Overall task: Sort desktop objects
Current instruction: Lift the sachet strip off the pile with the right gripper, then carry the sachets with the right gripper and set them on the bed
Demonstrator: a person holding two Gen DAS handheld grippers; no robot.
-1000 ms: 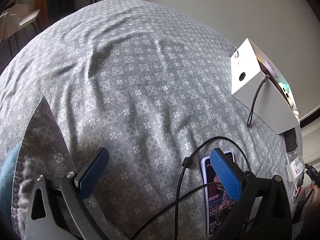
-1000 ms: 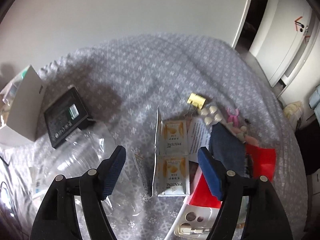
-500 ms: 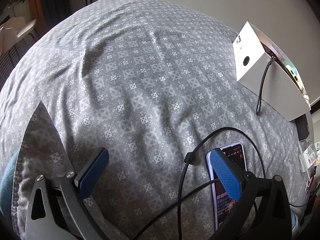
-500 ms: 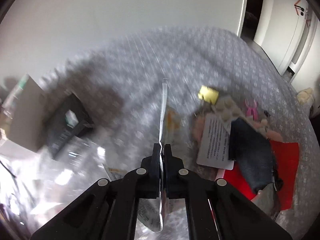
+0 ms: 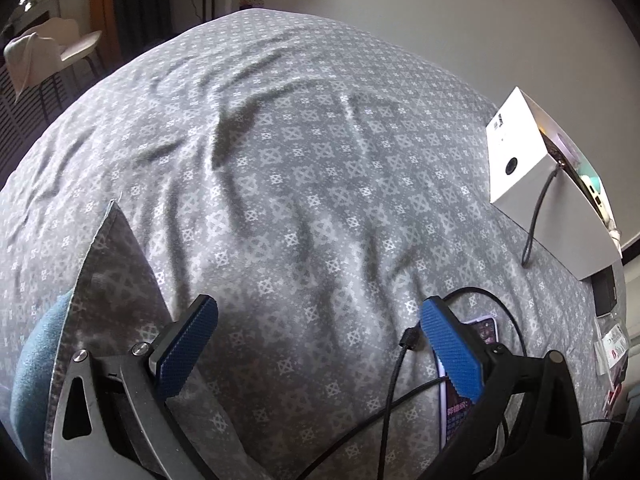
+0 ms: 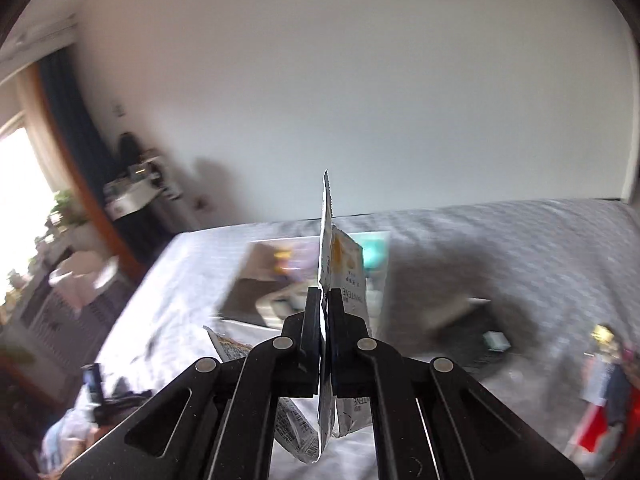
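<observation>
Lifted off the bedding since a second ago: right gripper [image 6: 325,300], clenched on white-and-yellow Pantene sachet strip [image 6: 343,270], edge-up toward twelve o'clock. Left gripper [image 5: 316,354] spread wide, gripping nothing, above grey patterned bedspread [image 5: 280,168]; white cardboard box [image 5: 532,184] at two o'clock.

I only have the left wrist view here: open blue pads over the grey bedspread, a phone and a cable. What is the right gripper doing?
Observer: The right gripper is shut on the sachet strip, lifted off the bedspread.
Operator: Anything printed on it?
Observer: Part of the word PANTENE, with an orange picture.
Operator: What lies ahead of it?
Observer: The open white box, blurred.
</observation>
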